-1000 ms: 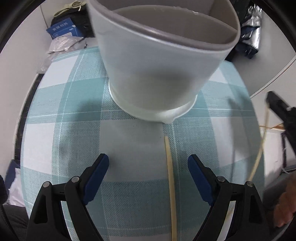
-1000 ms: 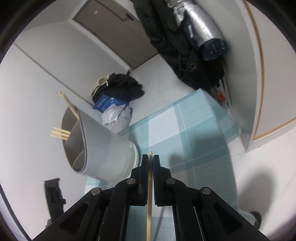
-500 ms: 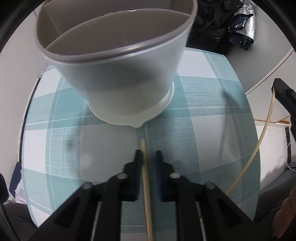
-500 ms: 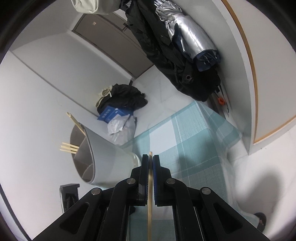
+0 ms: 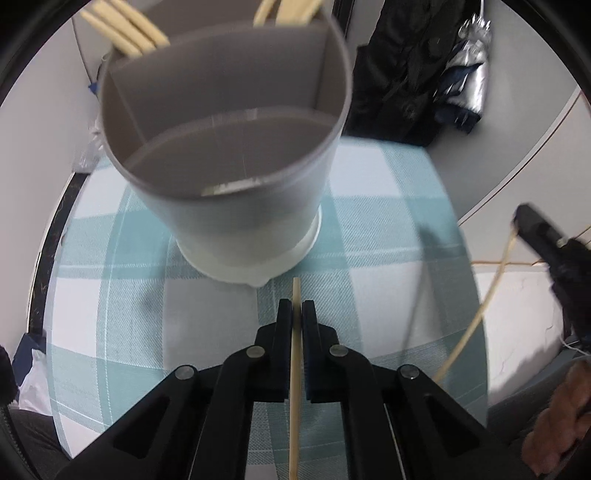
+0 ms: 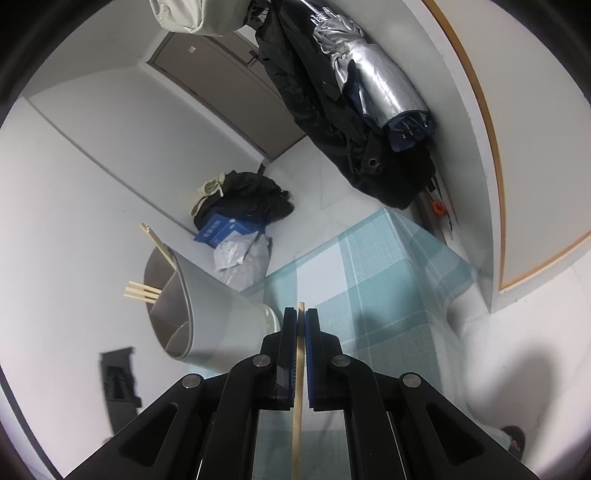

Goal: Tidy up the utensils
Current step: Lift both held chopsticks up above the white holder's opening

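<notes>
A grey utensil holder with inner dividers stands on the teal checked tablecloth. Several pale chopsticks lean out of its far compartments. My left gripper is shut on a chopstick and holds it just in front of the holder's base. My right gripper is shut on another chopstick, raised to the right of the holder. The right gripper and its chopstick also show at the right edge of the left wrist view.
A dark jacket and a silver umbrella hang on the wall behind the table. A blue box and plastic bags lie on the floor beyond the far table edge. A person's hand shows at lower right.
My left gripper has shut on the chopstick that lay on the cloth and risen, so I now look into the holder. My right gripper has lifted higher with its chopstick.
</notes>
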A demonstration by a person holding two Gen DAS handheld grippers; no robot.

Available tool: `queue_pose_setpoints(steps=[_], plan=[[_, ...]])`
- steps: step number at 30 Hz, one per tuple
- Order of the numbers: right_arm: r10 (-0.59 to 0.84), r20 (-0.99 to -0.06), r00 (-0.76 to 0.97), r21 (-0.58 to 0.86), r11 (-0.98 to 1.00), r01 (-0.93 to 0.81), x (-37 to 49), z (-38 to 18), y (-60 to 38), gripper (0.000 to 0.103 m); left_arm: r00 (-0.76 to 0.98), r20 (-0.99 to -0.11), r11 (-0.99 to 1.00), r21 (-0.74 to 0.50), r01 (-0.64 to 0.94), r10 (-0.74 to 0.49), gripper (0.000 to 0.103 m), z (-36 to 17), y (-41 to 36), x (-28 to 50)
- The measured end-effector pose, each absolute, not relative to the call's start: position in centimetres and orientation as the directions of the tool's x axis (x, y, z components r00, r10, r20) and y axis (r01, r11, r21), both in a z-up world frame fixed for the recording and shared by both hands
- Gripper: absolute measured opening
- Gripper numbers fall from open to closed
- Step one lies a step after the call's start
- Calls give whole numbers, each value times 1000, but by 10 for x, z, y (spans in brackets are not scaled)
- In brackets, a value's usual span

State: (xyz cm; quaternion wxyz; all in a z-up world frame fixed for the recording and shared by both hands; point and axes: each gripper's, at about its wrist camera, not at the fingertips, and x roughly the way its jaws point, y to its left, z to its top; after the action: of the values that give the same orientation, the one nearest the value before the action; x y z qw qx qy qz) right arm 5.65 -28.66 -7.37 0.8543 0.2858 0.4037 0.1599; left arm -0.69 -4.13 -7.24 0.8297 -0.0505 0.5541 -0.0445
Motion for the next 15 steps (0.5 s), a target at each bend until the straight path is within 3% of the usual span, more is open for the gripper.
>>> queue_pose_setpoints(steps=[15], plan=[[496,-574,652,556,820,-134,39,-56,-266,3,524,-831,980,-198,38,-188,1,-15,-35,6]])
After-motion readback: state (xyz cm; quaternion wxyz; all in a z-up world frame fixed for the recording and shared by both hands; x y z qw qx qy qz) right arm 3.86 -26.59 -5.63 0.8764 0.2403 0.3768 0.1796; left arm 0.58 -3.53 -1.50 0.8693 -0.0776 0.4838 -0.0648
